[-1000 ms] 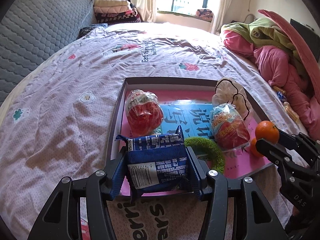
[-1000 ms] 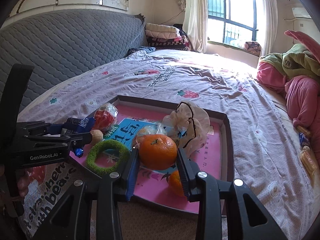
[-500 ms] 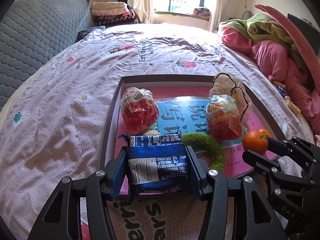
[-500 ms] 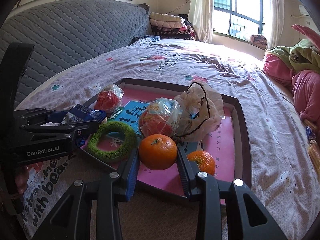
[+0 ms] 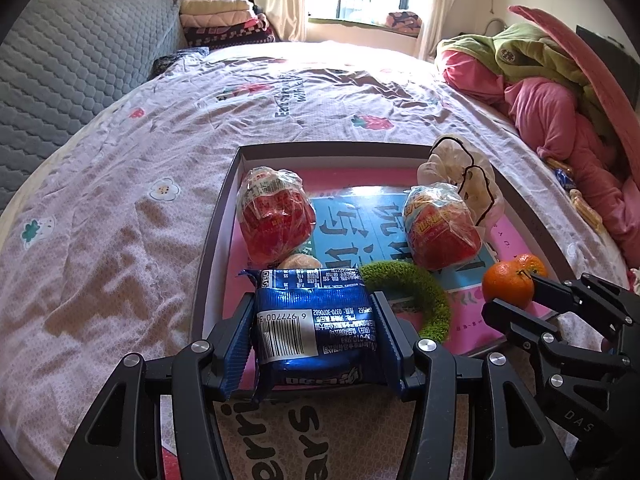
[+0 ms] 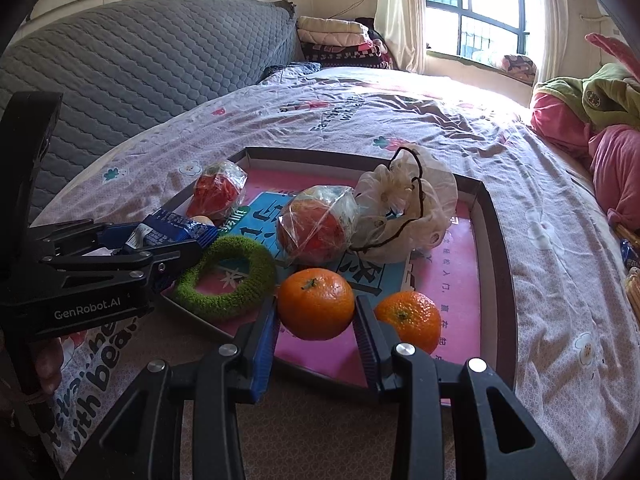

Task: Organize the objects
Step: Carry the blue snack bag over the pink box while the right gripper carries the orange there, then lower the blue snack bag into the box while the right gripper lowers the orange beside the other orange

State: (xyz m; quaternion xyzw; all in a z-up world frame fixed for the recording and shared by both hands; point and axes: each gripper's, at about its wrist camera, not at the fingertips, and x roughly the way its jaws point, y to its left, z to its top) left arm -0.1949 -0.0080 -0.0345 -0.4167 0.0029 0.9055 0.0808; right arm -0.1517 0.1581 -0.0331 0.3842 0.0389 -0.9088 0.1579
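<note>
Left wrist view: left tongs (image 5: 316, 334), clamped by both pads across the short sides of a blue snack packet (image 5: 312, 320), glossy crinkled foil with a white barcode panel, held over the near left corner of the tray (image 5: 212, 240). Right wrist view: right tongs (image 6: 315, 322), clamped on a mandarin (image 6: 316, 304), round, dimpled peel, green stem scar up, held above the tray's near edge. Tray: shallow cardboard lid, dark rim, pink printed floor with a blue panel, lying on a bed (image 5: 120, 200) under a soft wrinkled floral quilt. Contents: second mandarin (image 6: 408, 320) near the near right corner, just beside the held one; green ring (image 6: 226, 276), fuzzy, loop-shaped, at the near edge; two red snacks in clear wrap, one (image 5: 274, 212) along the left edge, one (image 5: 440, 226) nearer the middle; white drawstring pouch (image 6: 408, 204), gauzy with dark cord, toward the far right. Step in hand, as judged: both items are being set down in the tray. Handling advice: lower the packet flat onto bare pink floor clear of the ring, and part the pads only once it rests, since foil slips and the filling may crush; seat the mandarin against its twin so it cannot roll on the soft, uneven bedding.
</note>
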